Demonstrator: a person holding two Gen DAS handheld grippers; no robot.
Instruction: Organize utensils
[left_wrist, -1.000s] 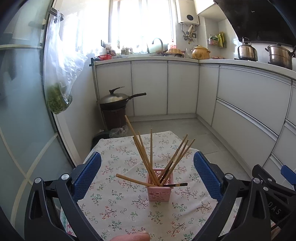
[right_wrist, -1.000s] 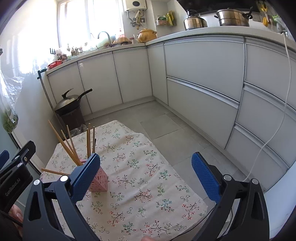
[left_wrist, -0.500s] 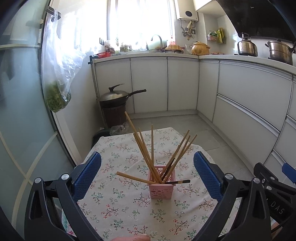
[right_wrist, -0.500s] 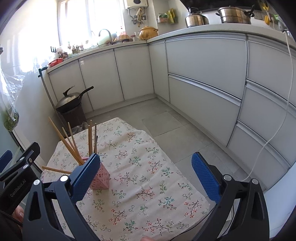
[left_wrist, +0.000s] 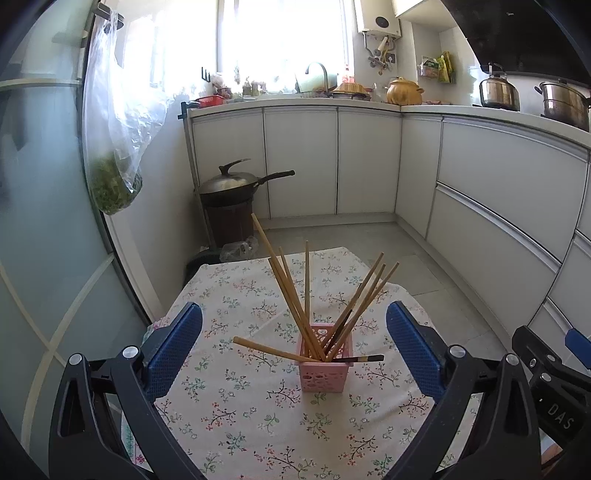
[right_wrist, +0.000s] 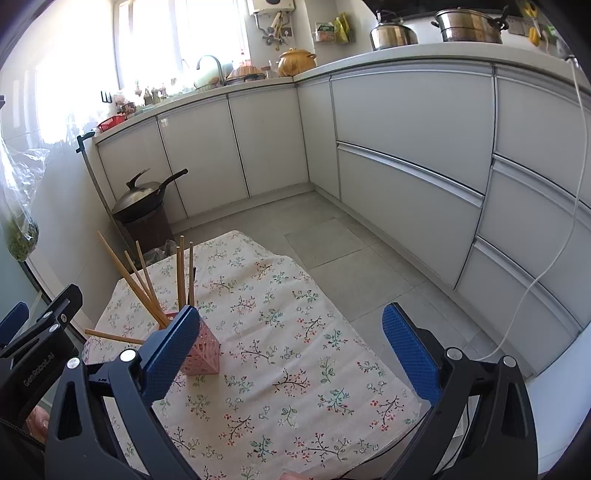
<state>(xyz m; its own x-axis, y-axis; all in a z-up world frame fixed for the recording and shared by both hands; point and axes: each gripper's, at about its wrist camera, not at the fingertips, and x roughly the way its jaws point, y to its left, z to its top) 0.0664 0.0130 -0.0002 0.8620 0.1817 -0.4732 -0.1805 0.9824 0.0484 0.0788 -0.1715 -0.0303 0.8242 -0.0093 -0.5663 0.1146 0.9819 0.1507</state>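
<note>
White kitchen cabinets (left_wrist: 369, 162) curve behind our floral tablecloth (left_wrist: 258, 406). Near its middle, a pink holder (left_wrist: 325, 373) stands upright with chopsticks (left_wrist: 295, 295) fanned out. Our left gripper (left_wrist: 294, 350) and right gripper (right_wrist: 291, 354) both hang spread wide, empty.

Black gripper (left_wrist: 294, 343) frames, blue textured pads (left_wrist: 173, 350), silver screws.

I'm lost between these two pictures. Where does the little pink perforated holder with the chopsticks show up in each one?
Left wrist view: the pink perforated plastic holder stands at lower centre, on the floral tablecloth, framed by the open blue jaws.
Right wrist view: the holder sits at lower left, partly hidden behind the left blue finger.
Shared landmark: the dark lidded wok on a stand by the white cabinets.
</note>
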